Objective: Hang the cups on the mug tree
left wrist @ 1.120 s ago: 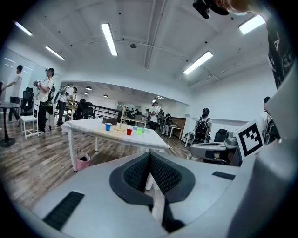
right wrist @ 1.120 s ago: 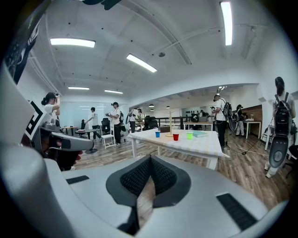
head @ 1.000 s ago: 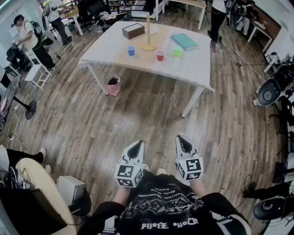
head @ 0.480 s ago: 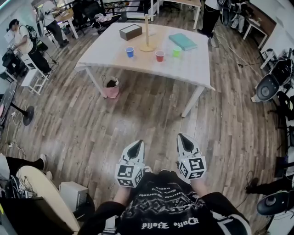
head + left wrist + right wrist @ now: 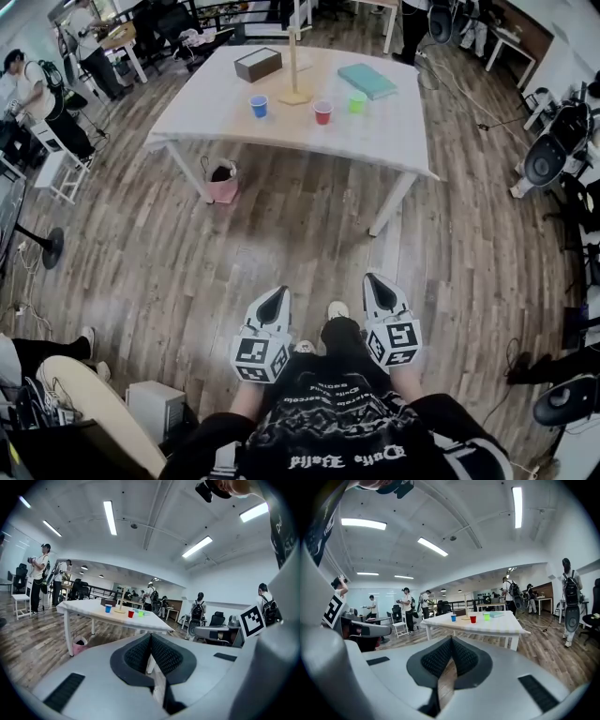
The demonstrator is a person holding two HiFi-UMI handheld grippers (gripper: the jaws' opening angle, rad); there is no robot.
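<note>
Left tool (image 5: 275, 298) and right tool (image 5: 378, 286) are clenched empty, while the cups (image 5: 322, 112) on the counter (image 5: 394, 141) at twelve o'clock look light and thin-walled, so I'd pinch a rim gently.

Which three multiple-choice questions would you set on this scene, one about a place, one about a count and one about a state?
1. Where does the red cup stand?
A. on the floor
B. on the white table, between the blue cup and the green cup
C. on a chair

2. How many cups stand on the table?
A. two
B. three
C. five

3. How are the left tongs and the right tongs?
A. both wide open
B. each shut on a cup
C. both shut and empty

Key:
1 B: the head view shows it in the row on the tabletop.
2 B: only blue, red and green show.
3 C: each gripper view shows the pads meeting with nothing between them.
</note>
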